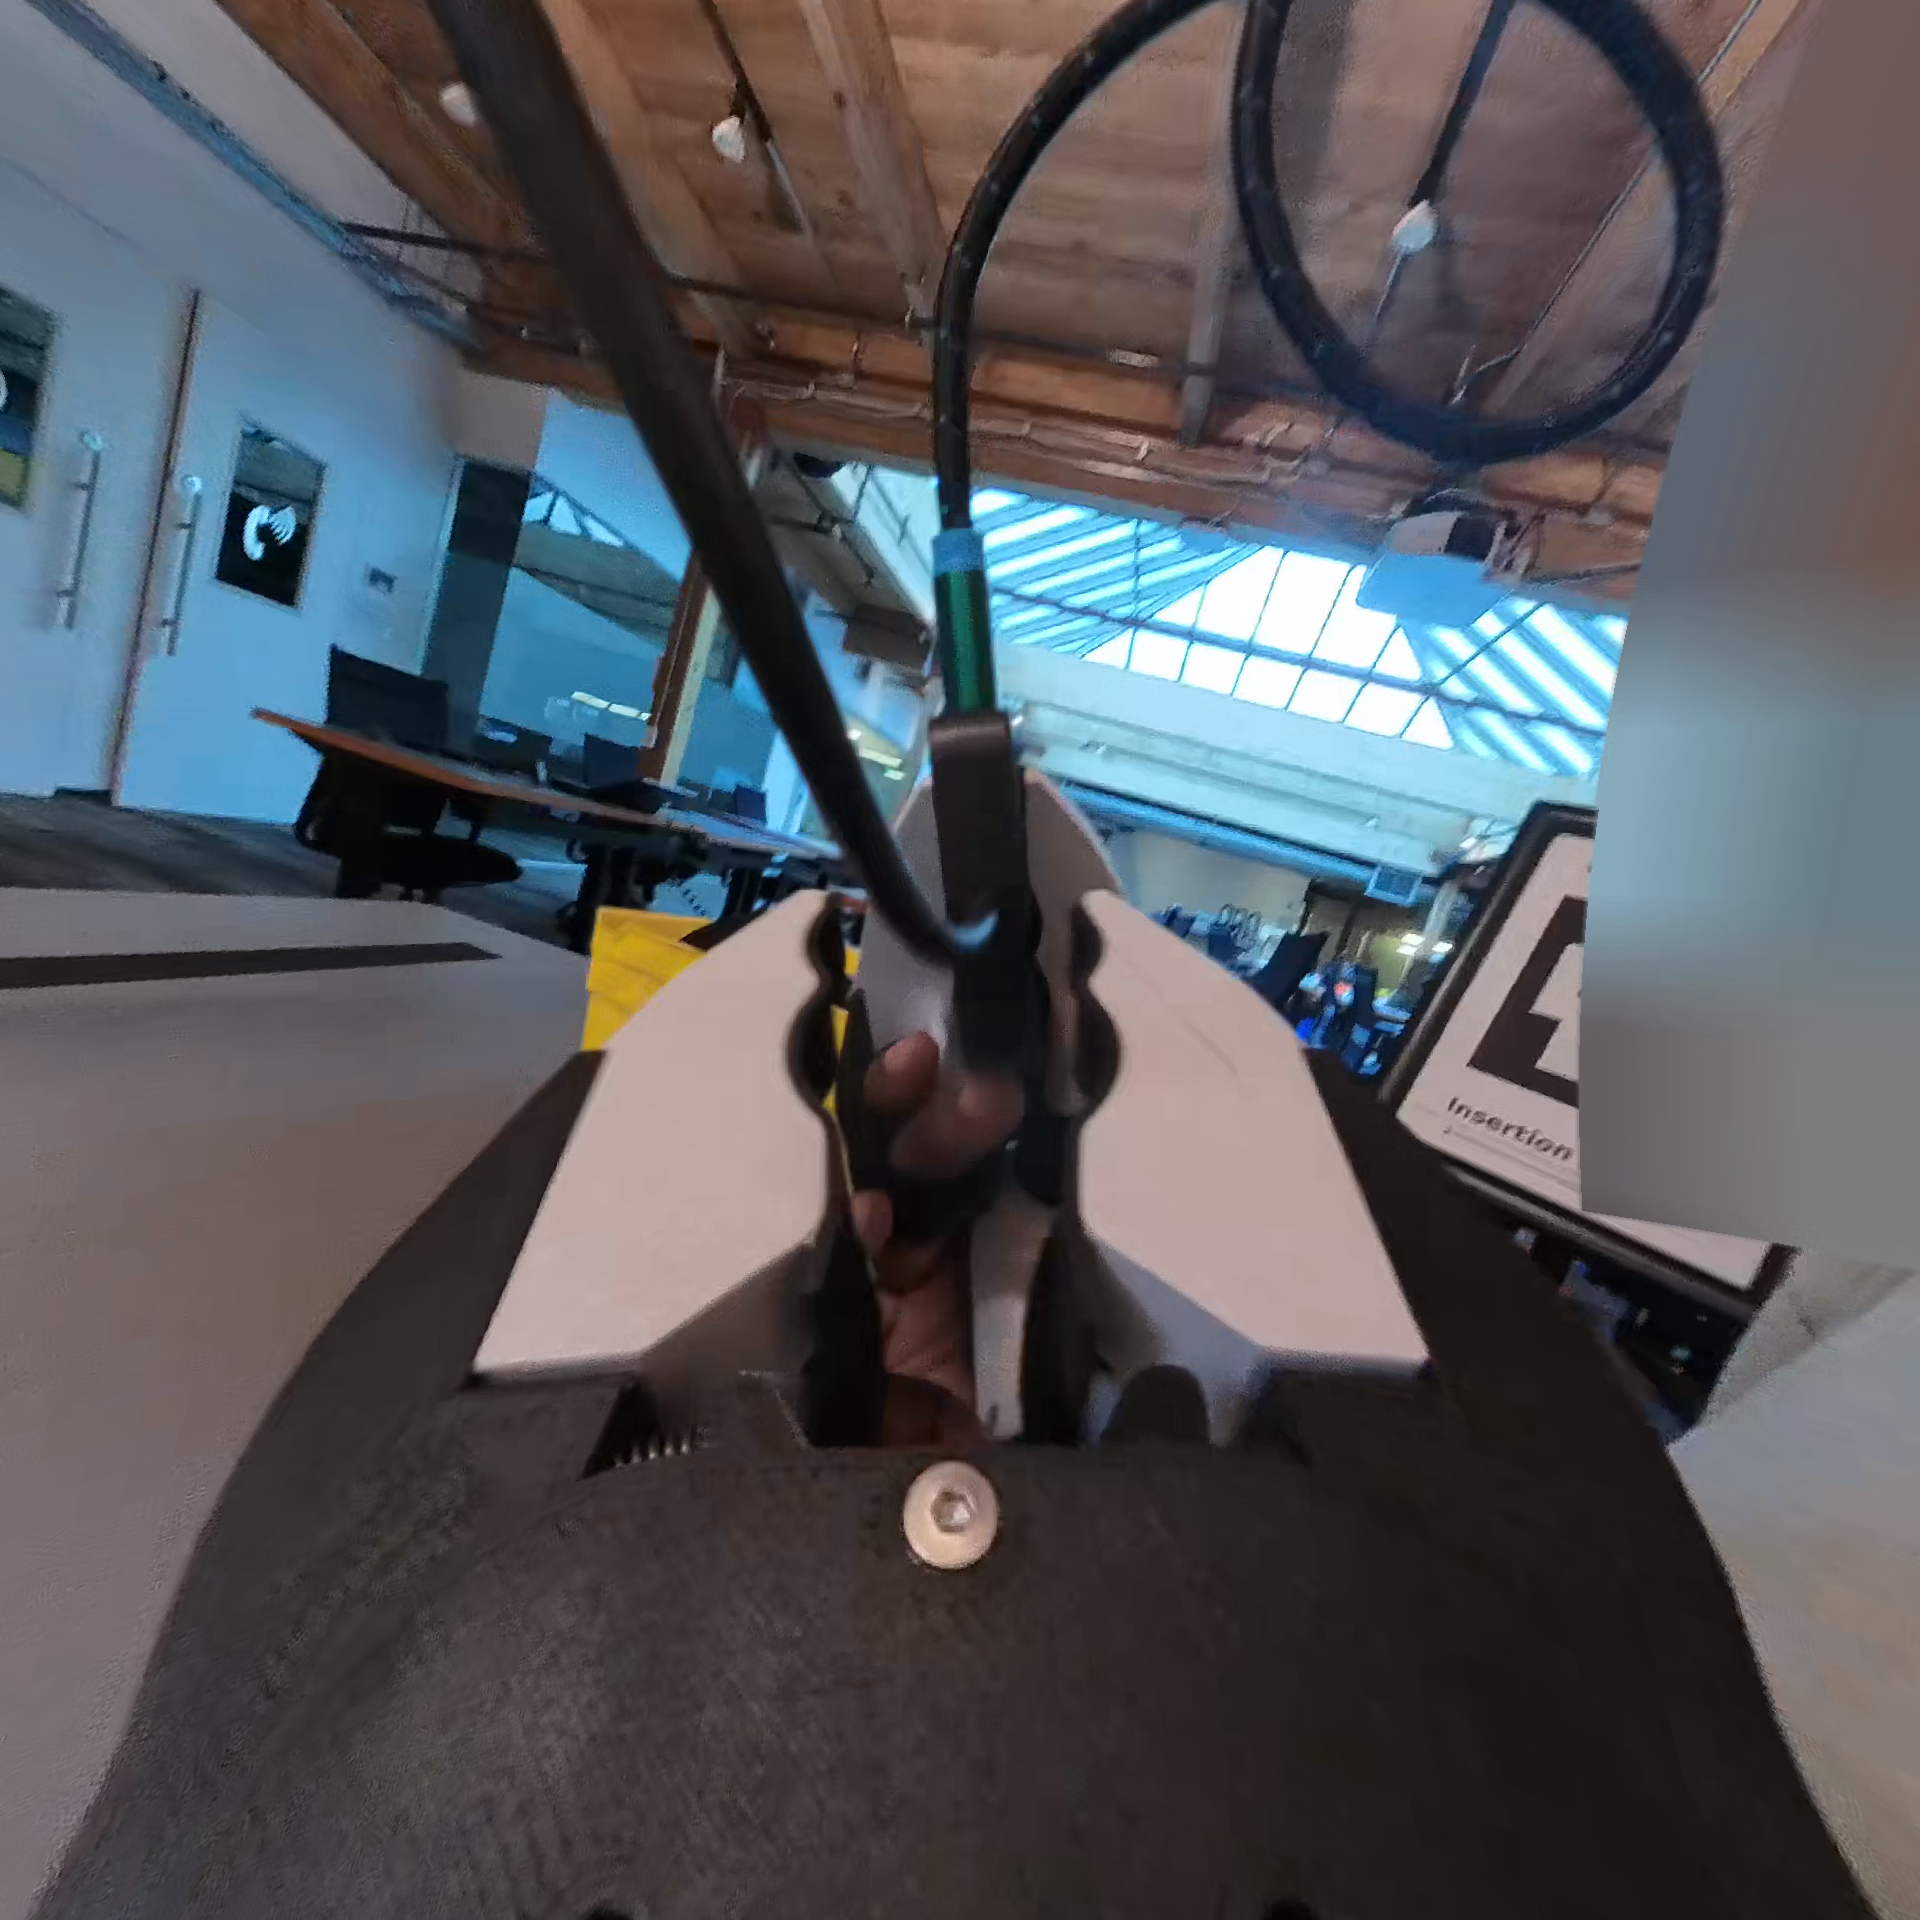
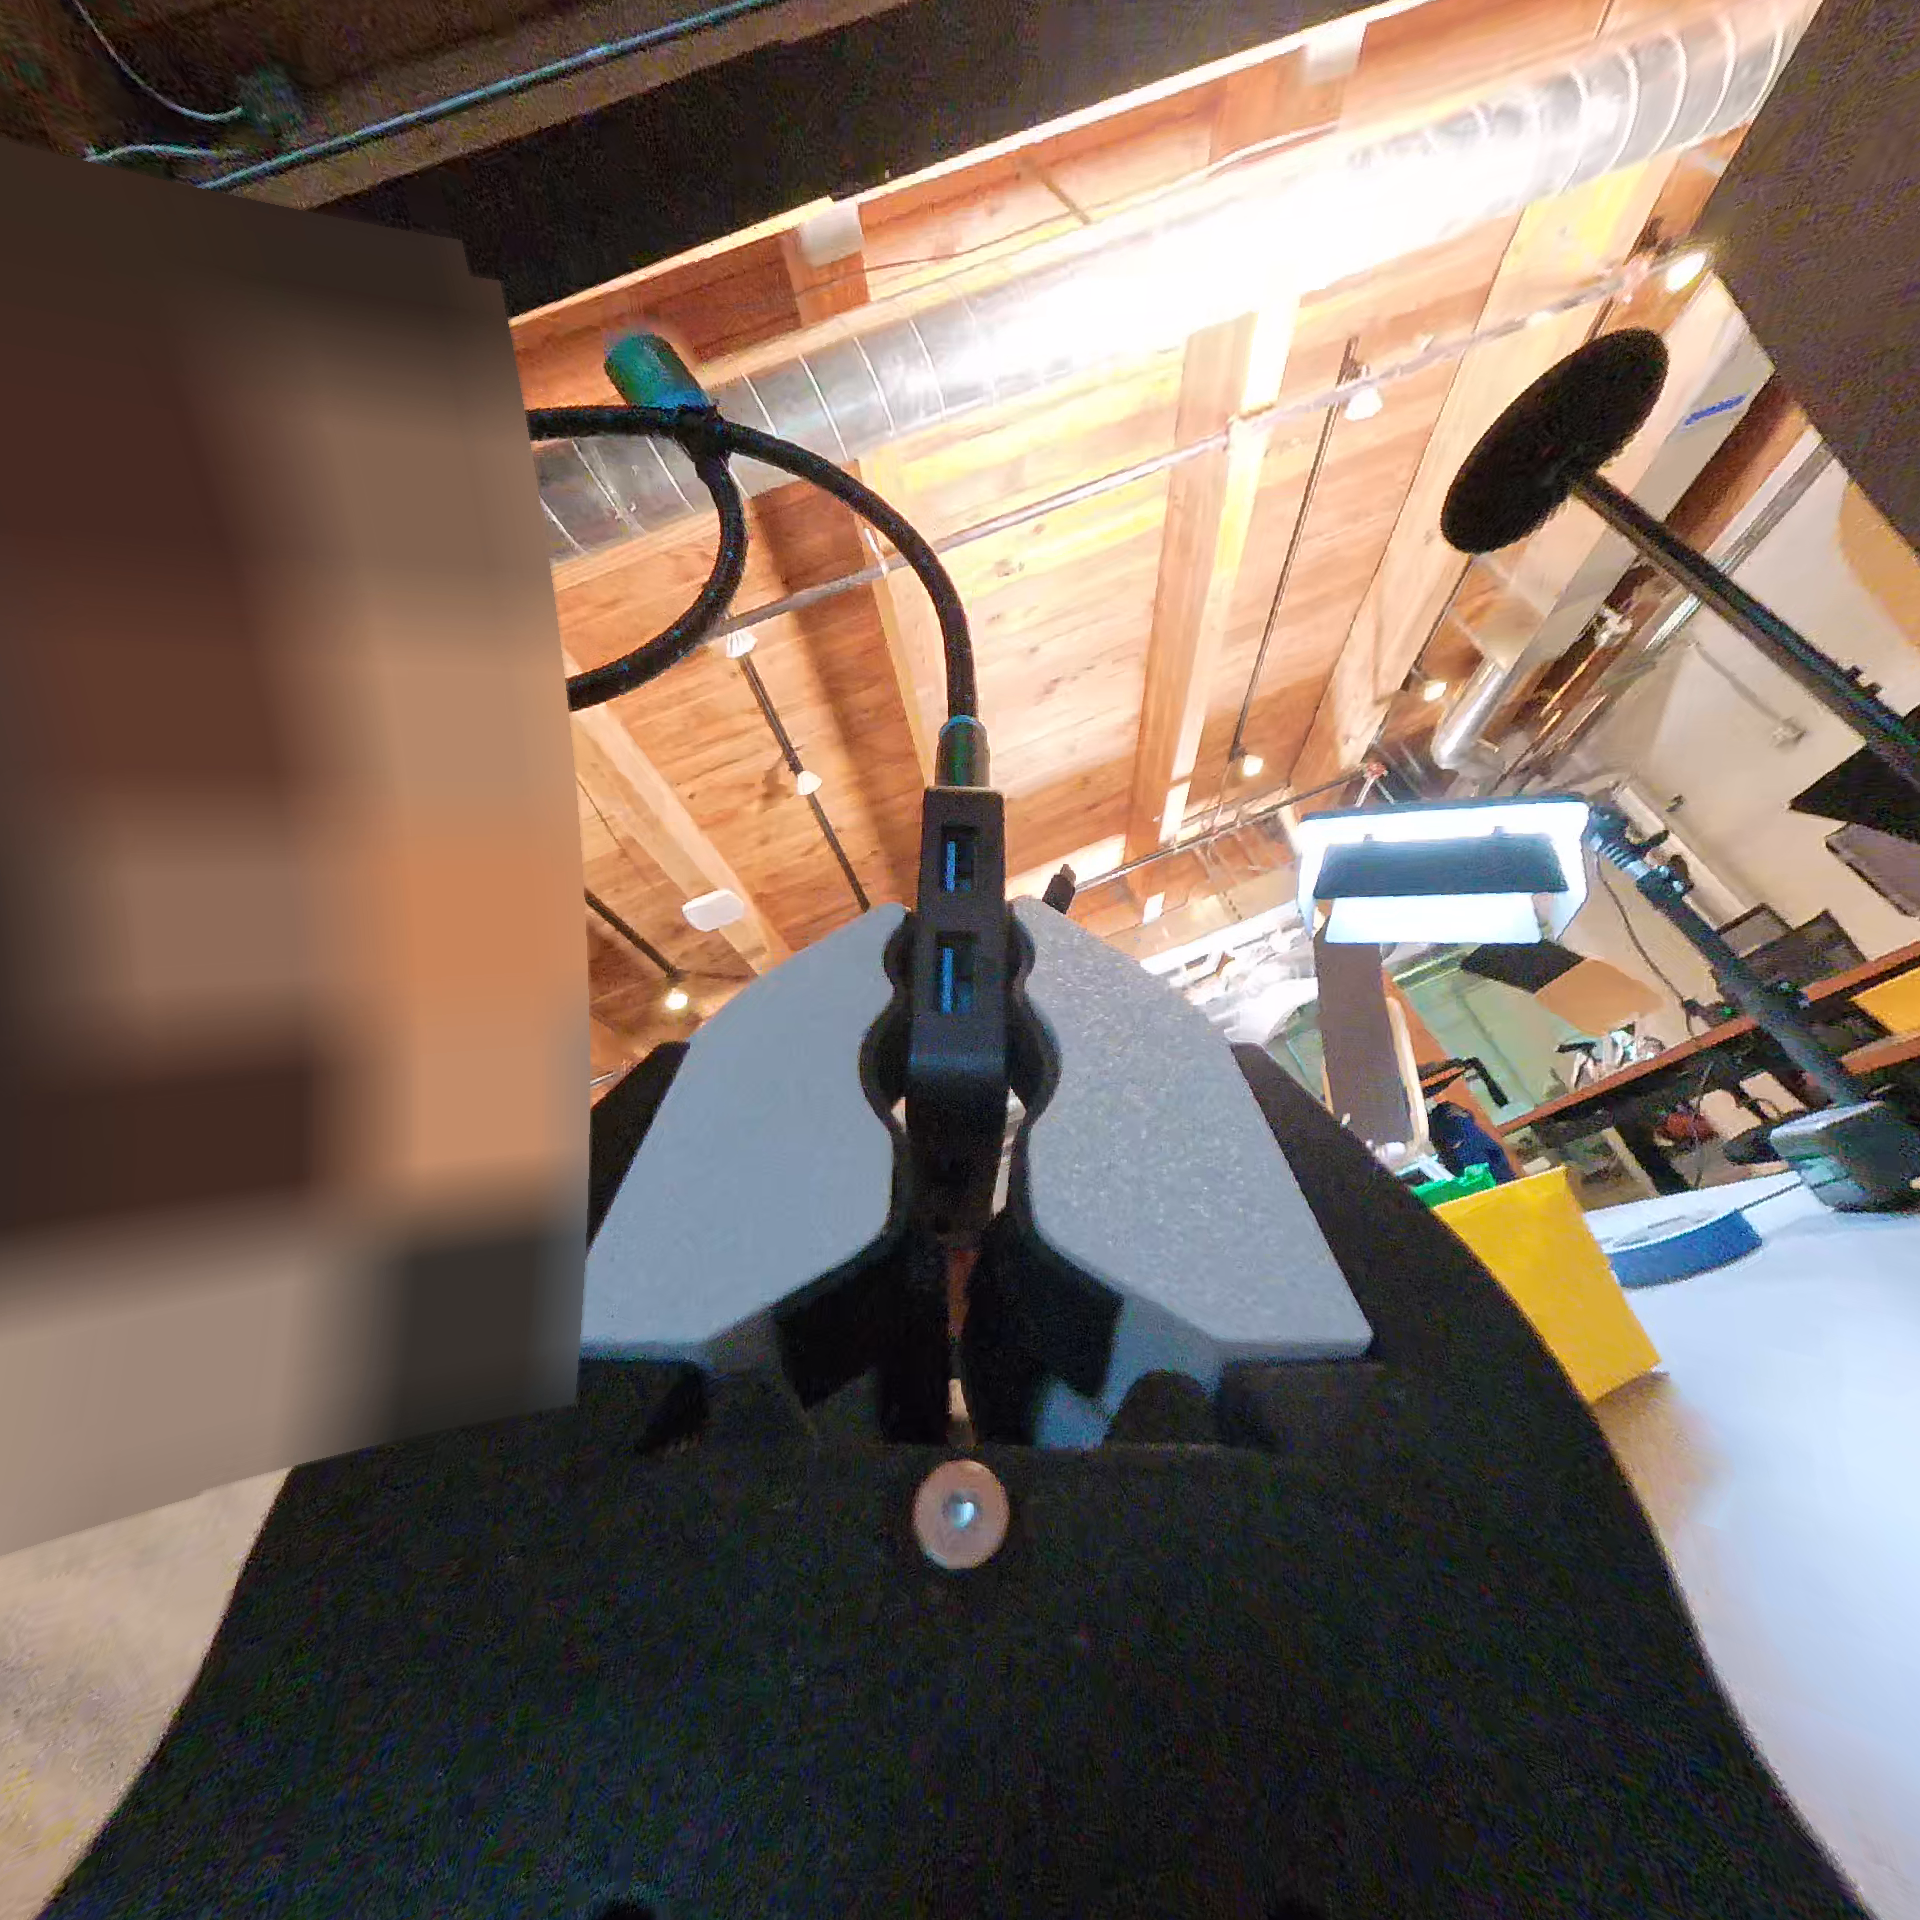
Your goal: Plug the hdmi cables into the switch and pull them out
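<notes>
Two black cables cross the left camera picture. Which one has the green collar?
The braided cable curling down into the black switch carries the green collar; the thicker cable is plain.

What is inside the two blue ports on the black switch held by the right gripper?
Both ports on the switch look empty; no plug is seated. The right gripper covers the switch's lower end, so any port there is hidden.

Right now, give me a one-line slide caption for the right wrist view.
Right claw shut on a black switch, raised toward the wooden ceiling, its braided cable looping overhead.
</notes>
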Demonstrator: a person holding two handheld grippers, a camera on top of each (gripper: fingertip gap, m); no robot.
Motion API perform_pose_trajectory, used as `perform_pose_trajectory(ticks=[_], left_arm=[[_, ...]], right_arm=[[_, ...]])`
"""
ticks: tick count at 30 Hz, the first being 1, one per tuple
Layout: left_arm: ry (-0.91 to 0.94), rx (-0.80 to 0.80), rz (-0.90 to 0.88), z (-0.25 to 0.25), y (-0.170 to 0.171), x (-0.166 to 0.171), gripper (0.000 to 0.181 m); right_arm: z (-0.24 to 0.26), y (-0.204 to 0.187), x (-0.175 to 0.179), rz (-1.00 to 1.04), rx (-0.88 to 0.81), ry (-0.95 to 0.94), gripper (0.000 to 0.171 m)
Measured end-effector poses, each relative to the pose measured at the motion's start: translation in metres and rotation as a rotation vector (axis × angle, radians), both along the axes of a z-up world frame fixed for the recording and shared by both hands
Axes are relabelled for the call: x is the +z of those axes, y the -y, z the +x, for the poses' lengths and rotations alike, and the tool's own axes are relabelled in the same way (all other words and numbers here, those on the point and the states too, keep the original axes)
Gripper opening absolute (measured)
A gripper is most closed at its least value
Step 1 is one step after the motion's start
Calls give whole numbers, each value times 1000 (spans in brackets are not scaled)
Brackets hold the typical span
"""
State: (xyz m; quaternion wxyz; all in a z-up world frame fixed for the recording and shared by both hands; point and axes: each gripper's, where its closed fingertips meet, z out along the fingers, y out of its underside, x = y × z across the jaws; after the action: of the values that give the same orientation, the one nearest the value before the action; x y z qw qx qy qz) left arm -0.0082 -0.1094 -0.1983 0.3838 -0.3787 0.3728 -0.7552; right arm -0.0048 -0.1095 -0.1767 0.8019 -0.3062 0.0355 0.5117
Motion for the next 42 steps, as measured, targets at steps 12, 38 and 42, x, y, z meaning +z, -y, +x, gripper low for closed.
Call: perform_pose_trajectory(ticks=[12,38,42], left_arm=[[-110,429,512,-10,-37,-16,14],[17,830,1044,-13,-19,-12,15],[-20,830,1103,-8,-19,-18,14]], right_arm=[[23,-24,-17,-244,-428,449,43],[-18,-12,-11,-42,-303,466,37],[-23,-9,-13,-29,-307,510,20]])
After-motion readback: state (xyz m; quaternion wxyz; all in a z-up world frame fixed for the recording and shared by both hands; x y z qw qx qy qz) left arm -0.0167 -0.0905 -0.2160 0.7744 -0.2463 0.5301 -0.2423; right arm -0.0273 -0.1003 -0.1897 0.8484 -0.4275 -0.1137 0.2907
